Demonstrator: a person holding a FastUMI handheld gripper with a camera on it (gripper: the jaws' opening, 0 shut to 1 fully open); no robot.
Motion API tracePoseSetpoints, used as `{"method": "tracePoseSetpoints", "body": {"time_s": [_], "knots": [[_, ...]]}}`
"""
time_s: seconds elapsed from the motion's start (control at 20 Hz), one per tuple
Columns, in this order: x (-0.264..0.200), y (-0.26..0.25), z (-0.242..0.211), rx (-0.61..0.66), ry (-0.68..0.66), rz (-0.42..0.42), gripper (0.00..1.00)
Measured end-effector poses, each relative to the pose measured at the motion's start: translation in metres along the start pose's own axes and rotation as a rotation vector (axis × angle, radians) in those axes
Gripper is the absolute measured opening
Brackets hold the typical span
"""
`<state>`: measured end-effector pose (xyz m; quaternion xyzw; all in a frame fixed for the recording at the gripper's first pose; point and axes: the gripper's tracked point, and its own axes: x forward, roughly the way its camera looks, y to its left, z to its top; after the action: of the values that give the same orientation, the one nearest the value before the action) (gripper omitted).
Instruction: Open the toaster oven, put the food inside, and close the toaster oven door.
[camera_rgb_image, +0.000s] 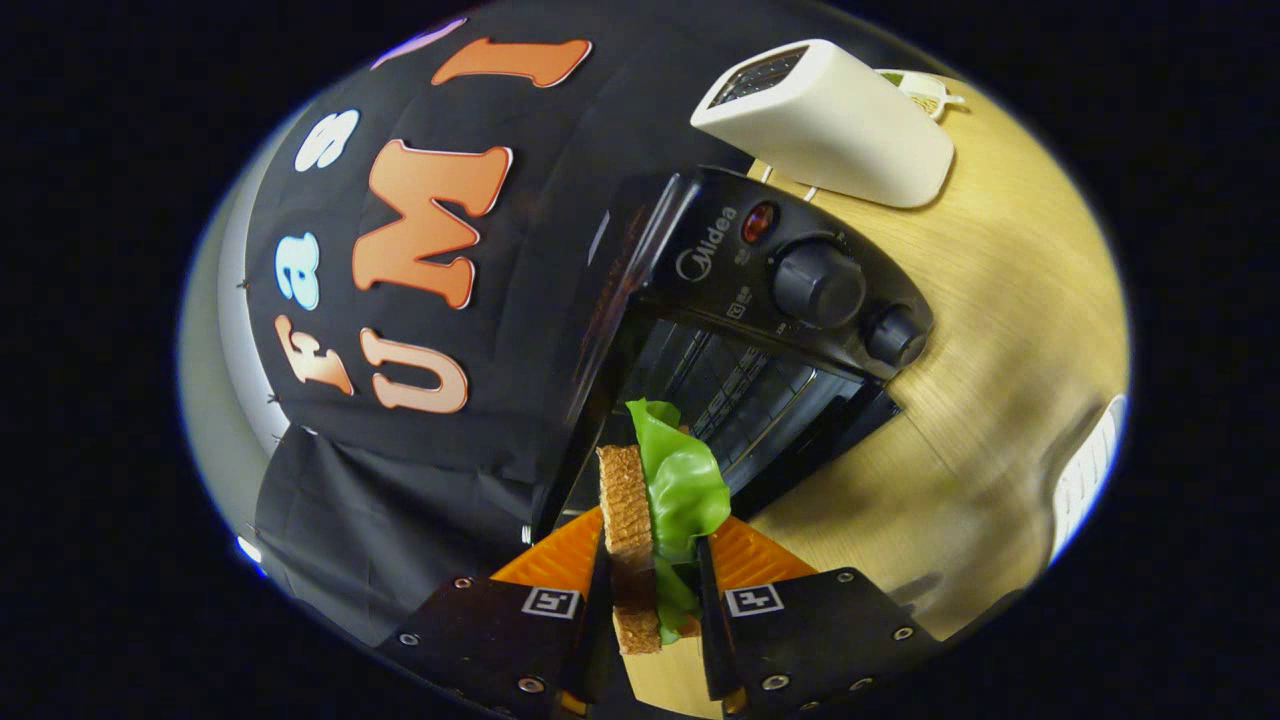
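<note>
A sandwich (640, 520) of bread and lettuce is clamped edgewise between both fingers of the gripper (652, 590); it is held just before the toaster oven (770, 330), whose door is seen open on the wooden table (1000, 330).

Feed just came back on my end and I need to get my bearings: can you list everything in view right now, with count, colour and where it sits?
Sandwich: one, brown bread with green lettuce, held on edge between the fingers, just in front of the oven opening.
Toaster oven: one, black, on the table just beyond the fingers, door open, wire rack visible inside, two knobs and a red light on its panel.
Toaster: one, white, on the table beyond the toaster oven.
Small dish: one, pale, behind the toaster, mostly hidden; contents unclear.
Table: one, light wood, under the appliances.
White object: one, at the table's edge, too cut off to identify.
Gripper: one, both fingers pressing on the sandwich.
</note>
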<state>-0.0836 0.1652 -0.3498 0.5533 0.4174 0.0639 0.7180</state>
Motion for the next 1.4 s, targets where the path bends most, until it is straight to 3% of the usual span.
{"method": "tracePoseSetpoints", "body": {"time_s": [0.5, 0.85, 1.0, 1.15, 1.3, 1.4], "knots": [[0.059, 0.003, 0.008, 0.050, -0.160, 0.025, 0.39], [0.082, -0.005, 0.024, 0.019, -0.258, -0.027, 0.39], [0.090, -0.014, 0.030, -0.028, -0.287, -0.101, 0.47], [0.077, -0.018, 0.029, -0.196, -0.281, -0.197, 0.57], [0.066, -0.021, 0.020, -0.301, -0.203, -0.255, 0.76], [0.055, -0.034, 0.013, -0.343, -0.133, -0.307, 0.80]]}}
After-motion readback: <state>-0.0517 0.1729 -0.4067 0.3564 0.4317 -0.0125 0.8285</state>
